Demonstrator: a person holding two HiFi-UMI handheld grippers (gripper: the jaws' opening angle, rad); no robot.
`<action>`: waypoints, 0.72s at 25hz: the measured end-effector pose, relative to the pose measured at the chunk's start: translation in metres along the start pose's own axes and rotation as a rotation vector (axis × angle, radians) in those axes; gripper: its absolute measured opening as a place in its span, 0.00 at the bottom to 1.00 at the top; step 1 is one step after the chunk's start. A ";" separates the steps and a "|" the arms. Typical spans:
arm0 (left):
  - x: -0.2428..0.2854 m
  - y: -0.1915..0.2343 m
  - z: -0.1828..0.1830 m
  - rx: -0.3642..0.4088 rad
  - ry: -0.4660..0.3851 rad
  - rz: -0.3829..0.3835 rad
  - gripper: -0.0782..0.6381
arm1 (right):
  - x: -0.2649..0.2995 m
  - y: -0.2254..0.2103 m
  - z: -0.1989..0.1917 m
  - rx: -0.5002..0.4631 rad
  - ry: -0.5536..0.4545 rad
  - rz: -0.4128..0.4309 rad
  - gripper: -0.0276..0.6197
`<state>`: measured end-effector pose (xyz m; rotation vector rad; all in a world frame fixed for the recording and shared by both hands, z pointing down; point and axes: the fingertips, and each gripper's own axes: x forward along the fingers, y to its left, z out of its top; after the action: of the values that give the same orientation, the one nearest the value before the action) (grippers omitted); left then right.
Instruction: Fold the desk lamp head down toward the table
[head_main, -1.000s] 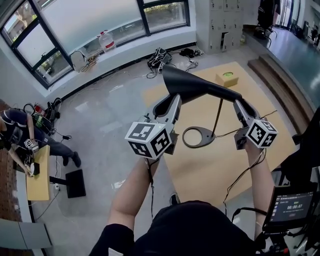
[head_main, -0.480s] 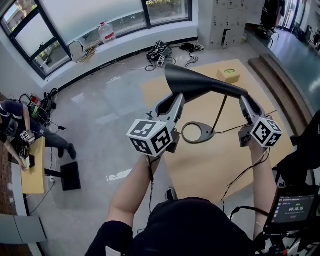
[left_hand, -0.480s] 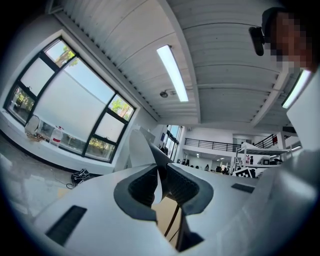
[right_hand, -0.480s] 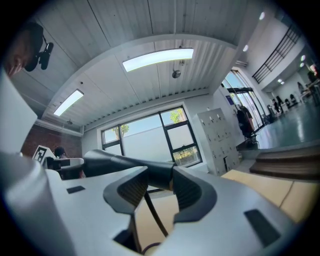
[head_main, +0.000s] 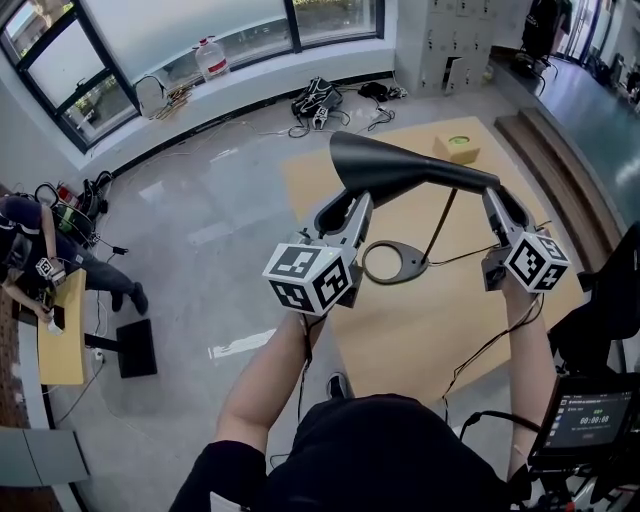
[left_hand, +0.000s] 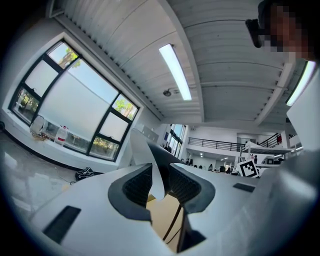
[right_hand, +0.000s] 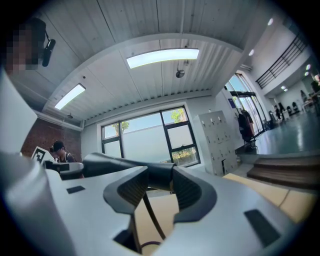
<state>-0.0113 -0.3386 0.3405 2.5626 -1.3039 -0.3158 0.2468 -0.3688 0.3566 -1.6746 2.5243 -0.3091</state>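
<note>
A black desk lamp stands on the tan table (head_main: 420, 340), with a cone-shaped head (head_main: 400, 168), a thin stem (head_main: 438, 225) and a ring base (head_main: 395, 262). My left gripper (head_main: 345, 205) reaches the wide end of the head. Its jaws have just been opening, and the thin shade rim (left_hand: 155, 175) still sits between them with slack on one side. At the narrow end, my right gripper (head_main: 492, 195) is shut on the head's black neck (right_hand: 159, 176), which fills the gap between its pads. The head lies roughly level above the base.
A small yellow box (head_main: 455, 150) sits at the table's far corner. A black cord (head_main: 480, 355) runs over the table toward me. Cables (head_main: 320, 105) lie on the floor beyond, and a person (head_main: 30, 260) is at a small desk at far left. A monitor (head_main: 585, 420) stands at lower right.
My left gripper has sunk a little with the wide end of the lamp head. The right gripper has stayed at the neck.
</note>
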 end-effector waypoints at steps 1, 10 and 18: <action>0.001 0.000 -0.001 -0.010 0.006 -0.011 0.23 | 0.001 0.000 0.000 -0.002 0.002 -0.002 0.28; 0.003 -0.005 -0.014 -0.027 0.039 -0.055 0.18 | 0.003 0.000 0.002 -0.005 0.017 -0.010 0.28; 0.002 -0.003 -0.034 -0.085 0.067 -0.063 0.18 | 0.000 -0.002 0.009 -0.027 0.003 -0.014 0.28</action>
<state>0.0026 -0.3348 0.3717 2.5239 -1.1632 -0.2878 0.2505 -0.3703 0.3483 -1.7035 2.5313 -0.2796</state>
